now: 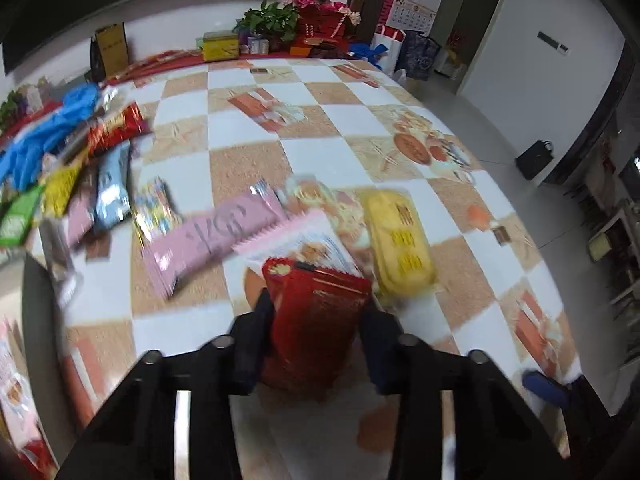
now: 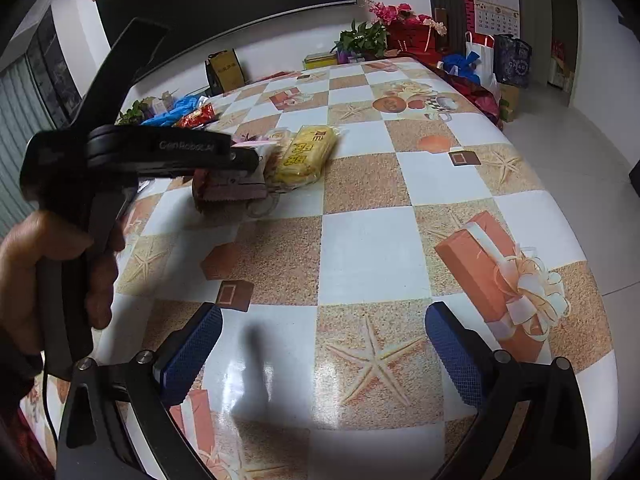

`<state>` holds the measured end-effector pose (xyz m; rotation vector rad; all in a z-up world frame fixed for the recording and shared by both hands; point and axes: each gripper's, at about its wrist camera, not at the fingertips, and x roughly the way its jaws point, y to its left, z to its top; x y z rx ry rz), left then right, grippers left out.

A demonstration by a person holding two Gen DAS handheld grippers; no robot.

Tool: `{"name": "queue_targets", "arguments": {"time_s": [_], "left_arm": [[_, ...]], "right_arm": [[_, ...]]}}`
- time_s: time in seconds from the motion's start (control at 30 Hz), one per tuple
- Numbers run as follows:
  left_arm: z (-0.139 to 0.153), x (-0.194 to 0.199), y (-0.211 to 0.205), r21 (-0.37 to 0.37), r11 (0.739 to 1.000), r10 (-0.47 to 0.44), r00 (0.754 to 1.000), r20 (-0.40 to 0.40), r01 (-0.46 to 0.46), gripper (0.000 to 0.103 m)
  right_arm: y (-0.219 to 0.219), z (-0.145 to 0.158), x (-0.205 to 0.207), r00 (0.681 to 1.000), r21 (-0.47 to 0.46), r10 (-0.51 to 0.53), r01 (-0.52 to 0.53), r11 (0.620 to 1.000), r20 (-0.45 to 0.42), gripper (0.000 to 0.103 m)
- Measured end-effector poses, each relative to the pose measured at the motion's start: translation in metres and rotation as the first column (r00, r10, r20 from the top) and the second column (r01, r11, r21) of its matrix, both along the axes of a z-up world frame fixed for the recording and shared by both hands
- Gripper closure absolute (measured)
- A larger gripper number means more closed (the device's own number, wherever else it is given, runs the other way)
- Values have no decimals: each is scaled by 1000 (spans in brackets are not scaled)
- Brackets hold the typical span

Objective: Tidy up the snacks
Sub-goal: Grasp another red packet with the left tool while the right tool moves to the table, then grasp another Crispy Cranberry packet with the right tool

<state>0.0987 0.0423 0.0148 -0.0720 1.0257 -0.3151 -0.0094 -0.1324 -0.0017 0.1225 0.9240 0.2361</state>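
Left wrist view
Left gripper (image 1: 318, 320): jaws drawn in on either side of a red packet (image 1: 316, 312); pads appear to press its sides, so pinching it.
Red packet: stands between the fingers, low over the table (image 1: 248, 132), tilted; picture is blurred, so contact with the tabletop cannot be told.
Yellow packet (image 1: 400, 240): lies just beside and beyond the red one, to its right.
Pink packet (image 1: 208, 240): lies to the left, its end near a pale packet with a pink zigzag edge (image 1: 296, 236) just behind the red one.
Row of snacks (image 1: 92, 184): along the left edge, packets side by side, with a blue bag (image 1: 48, 136) behind them.
Risk: the grip looks shallow and on a soft wrapper; the packet may slip or twist out if lifted fast.
Risk: neighbours lie close; a sweep to the left could drag the pink packet or the pale one along.

Right wrist view
Right gripper (image 2: 322, 344): jaws spread wide, nothing between them, hovering over bare checked tablecloth.
Hand (image 2: 60, 264): grips the left gripper's handle at the left edge.
Left gripper: seen side-on at the far left, its tip at the red packet beside the yellow packet.
In the way: nothing before the right gripper; the left tool's body blocks its line to the snack row.
Far end: plants (image 2: 360, 40), boxes and bags, well apart from the work.
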Motion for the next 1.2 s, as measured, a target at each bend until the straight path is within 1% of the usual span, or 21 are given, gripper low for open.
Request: {"name": "queue_targets", "arguments": {"time_s": [0.03,0.1,0.13,0.2,0.3,0.33,0.43,0.47,0.53,0.57,0.63,0.67,0.7,0.73,0.77,0.8,0.83,0.9,1.03,1.17,1.2], "left_arm": [[-4,-8,0,12,1000,2,1000,-17,-2,70],[-5,-34,-1,53,999,3,1000,23,-4,70],[-6,-44,0,42,999,5,1000,20,-6,70],[-5,-68,8,-17,1000,27,999,26,-26,71],[-2,-98,21,-68,995,70,997,18,-69,71],[-2,-109,26,-74,994,86,996,12,-85,71],[-5,-134,33,-14,993,115,993,17,-114,71],[-5,-145,32,19,993,115,993,41,-116,71],[-4,-156,30,63,992,104,992,66,-108,70],[-5,-161,29,79,991,101,992,80,-108,70],[-7,-165,27,94,990,96,989,112,-107,69],[-8,-166,27,96,989,96,988,124,-109,69],[-8,-164,28,92,990,97,987,128,-110,69],[-8,-163,30,83,991,99,987,127,-110,69],[-8,-163,32,65,992,101,987,128,-110,69],[-8,-163,35,52,992,104,987,126,-111,69],[-9,-163,36,42,993,106,987,124,-112,69],[-8,-164,35,48,992,106,986,125,-113,68],[-8,-165,32,63,992,105,986,128,-114,68],[-8,-165,33,54,992,107,986,126,-115,68],[-8,-165,33,53,992,108,986,126,-115,68]], "right_arm": [[0,0,0,1000,4,0,0,1000,0,1],[0,0,0,1000,8,-1,1,1000,1,1],[0,0,0,1000,9,-1,1,1000,1,1],[0,0,0,1000,8,0,0,1000,1,1],[-1,0,0,1000,3,0,0,1000,1,1],[0,0,0,1000,0,0,0,1000,0,1],[1,0,0,1000,-13,1,-1,1000,-1,1],[1,0,0,1000,-17,1,-1,1000,-2,1],[1,0,1,1000,-13,-2,2,1000,-3,1],[-1,1,2,1000,3,1,0,1000,-11,1],[-3,7,9,998,120,26,-19,993,-61,1],[-1,13,14,997,157,38,-27,987,-69,1],[4,20,18,997,165,46,-36,986,-57,1],[11,27,23,998,158,58,-51,986,-37,1],[24,38,33,997,129,80,-79,988,0,1],[33,43,39,995,109,97,-98,989,20,3],[44,47,47,992,85,117,-120,989,40,13],[70,49,69,987,16,158,-159,987,38,21],[106,34,106,982,-65,187,-188,980,-17,21],[128,-2,123,974,-188,199,-217,958,-110,22],[132,-2,118,977,-229,206,-214,949,-58,33]]}}
